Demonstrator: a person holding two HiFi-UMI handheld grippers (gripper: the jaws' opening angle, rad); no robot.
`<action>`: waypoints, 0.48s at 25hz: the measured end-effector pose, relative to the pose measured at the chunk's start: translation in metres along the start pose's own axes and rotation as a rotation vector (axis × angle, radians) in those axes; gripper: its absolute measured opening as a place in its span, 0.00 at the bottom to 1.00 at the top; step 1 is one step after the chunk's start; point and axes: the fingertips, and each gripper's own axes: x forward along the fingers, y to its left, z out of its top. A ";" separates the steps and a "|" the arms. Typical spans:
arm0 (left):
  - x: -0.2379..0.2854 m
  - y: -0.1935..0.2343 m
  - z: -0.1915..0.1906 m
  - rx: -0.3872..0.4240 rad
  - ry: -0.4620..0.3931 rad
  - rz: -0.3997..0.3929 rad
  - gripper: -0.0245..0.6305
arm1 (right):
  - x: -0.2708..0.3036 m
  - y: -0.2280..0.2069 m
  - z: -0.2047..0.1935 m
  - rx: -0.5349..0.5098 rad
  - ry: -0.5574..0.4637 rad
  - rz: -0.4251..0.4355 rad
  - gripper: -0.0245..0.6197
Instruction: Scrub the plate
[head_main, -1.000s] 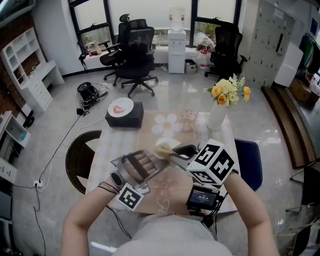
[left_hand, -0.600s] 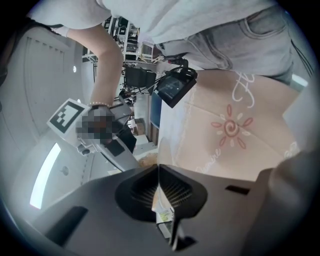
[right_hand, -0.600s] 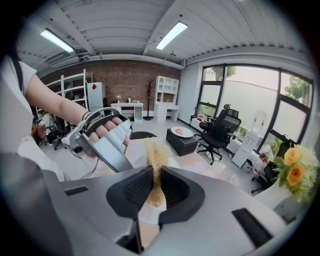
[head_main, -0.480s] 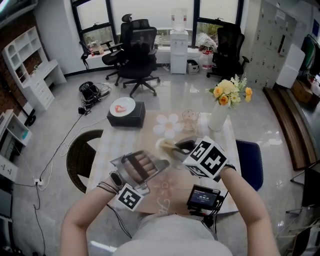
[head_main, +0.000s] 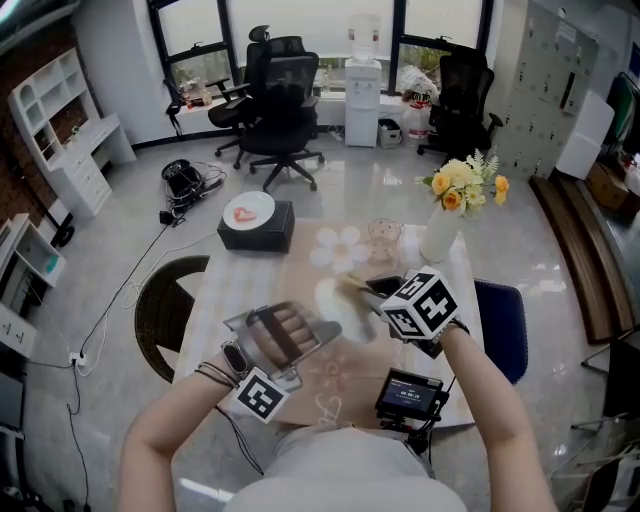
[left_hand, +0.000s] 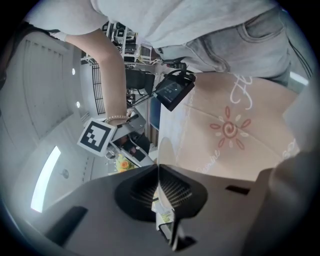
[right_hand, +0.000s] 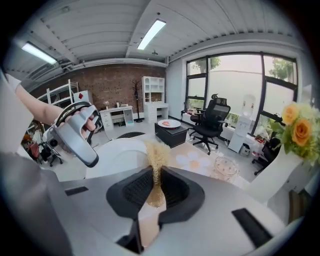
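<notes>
Left gripper (left_hand: 159, 172) jaws clamped on the plate (left_hand: 164, 150), seen edge-on with its face hidden, right gripper (right_hand: 156, 180) jaws closed on a brush (right_hand: 156, 155) – bristles just ahead at the plate, contact unclear.

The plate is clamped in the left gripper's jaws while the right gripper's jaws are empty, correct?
Not empty: the right gripper has its jaws shut on a straw-coloured brush, as the right gripper view shows. The plate is indeed in the left gripper.
</notes>
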 end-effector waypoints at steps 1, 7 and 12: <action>0.000 0.000 0.001 0.002 -0.003 0.000 0.06 | 0.001 -0.002 -0.002 0.014 -0.003 0.000 0.12; -0.003 0.003 0.004 0.010 -0.013 0.003 0.06 | 0.008 -0.018 -0.013 0.056 0.014 -0.032 0.12; -0.004 0.003 0.002 0.016 -0.013 0.004 0.06 | 0.010 -0.028 -0.021 0.092 0.021 -0.048 0.12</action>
